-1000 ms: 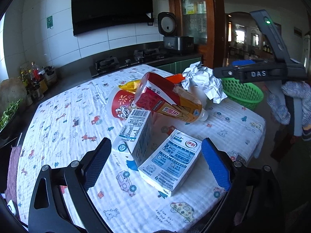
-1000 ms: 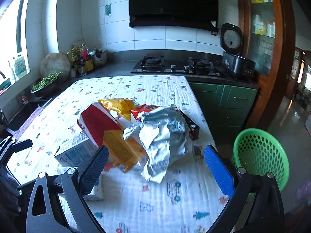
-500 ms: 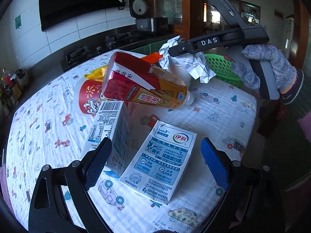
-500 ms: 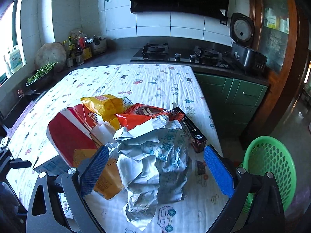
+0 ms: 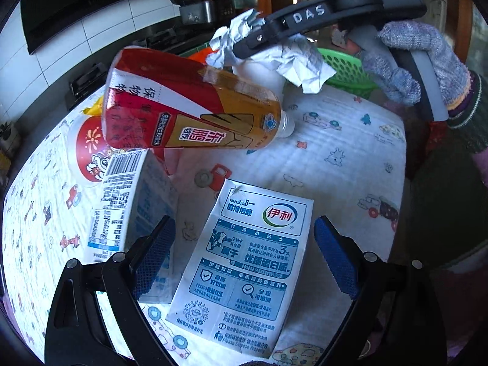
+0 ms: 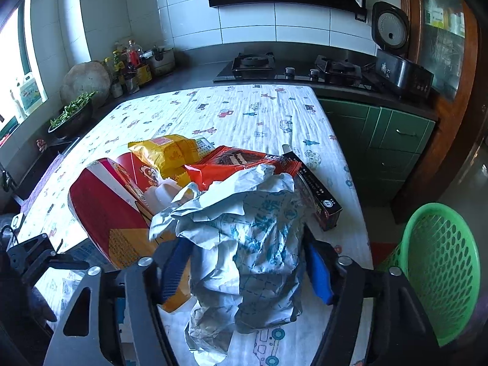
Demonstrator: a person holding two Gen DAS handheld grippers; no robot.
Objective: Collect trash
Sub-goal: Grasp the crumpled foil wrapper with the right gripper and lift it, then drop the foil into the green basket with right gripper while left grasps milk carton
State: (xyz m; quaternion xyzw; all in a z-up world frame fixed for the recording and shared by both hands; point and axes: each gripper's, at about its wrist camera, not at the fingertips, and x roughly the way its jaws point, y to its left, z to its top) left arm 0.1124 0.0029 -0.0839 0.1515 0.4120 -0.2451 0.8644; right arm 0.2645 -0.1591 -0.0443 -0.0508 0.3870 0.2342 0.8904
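My right gripper [image 6: 247, 271] is shut on a crumpled silver-white wrapper [image 6: 244, 244]; it also shows in the left wrist view [image 5: 280, 52]. My left gripper [image 5: 244, 262] is open, its pads on either side of a flat white-and-blue milk carton [image 5: 247, 268] on the tablecloth [image 5: 335, 158]. A second upright milk carton [image 5: 128, 207] stands by the left finger. A red-and-orange drink bottle [image 5: 195, 109] lies tilted over a red paper cup [image 5: 91, 146]. A yellow bag [image 6: 167, 152], an orange wrapper [image 6: 231, 161] and a dark box [image 6: 317, 195] lie behind.
A green plastic basket [image 6: 439, 268] stands on the floor past the table's right edge. Behind the table are a counter with a gas hob [image 6: 292, 67], a rice cooker [image 6: 396, 55], green cabinets [image 6: 381, 140] and jars with a bowl of greens [image 6: 73, 113] at left.
My right gripper has closed on the crumpled wrapper. My left gripper has moved forward and down, so its pads now flank the flat milk carton.
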